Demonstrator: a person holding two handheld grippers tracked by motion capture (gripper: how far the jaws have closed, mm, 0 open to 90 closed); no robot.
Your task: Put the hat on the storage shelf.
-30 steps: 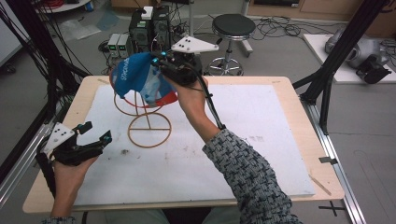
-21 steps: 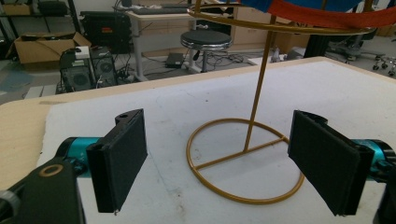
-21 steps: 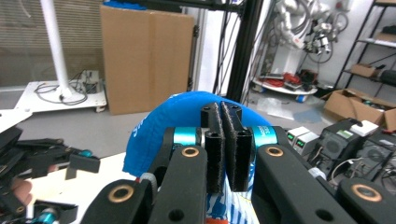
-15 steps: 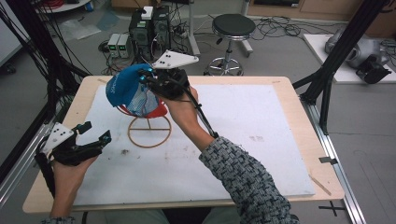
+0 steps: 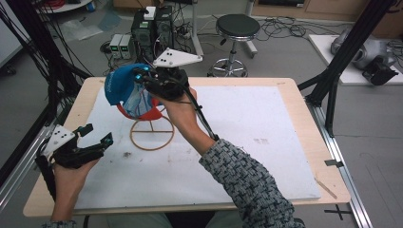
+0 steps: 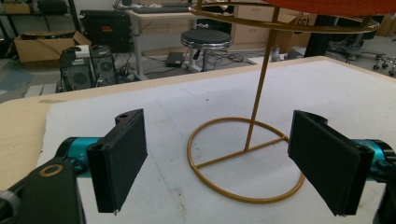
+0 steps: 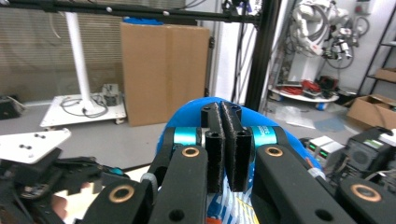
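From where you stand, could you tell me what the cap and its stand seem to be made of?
The cap looks like soft blue fabric: it sags and folds in the right gripper. The stand appears to be thin metal rod with a glossy gold finish, judging by its sheen.

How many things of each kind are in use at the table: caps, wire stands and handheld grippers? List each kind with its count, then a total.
Caps: 1, the blue cap
Wire stands: 1, the gold stand
Handheld grippers: 2, the left gripper and the right gripper
Total: 4
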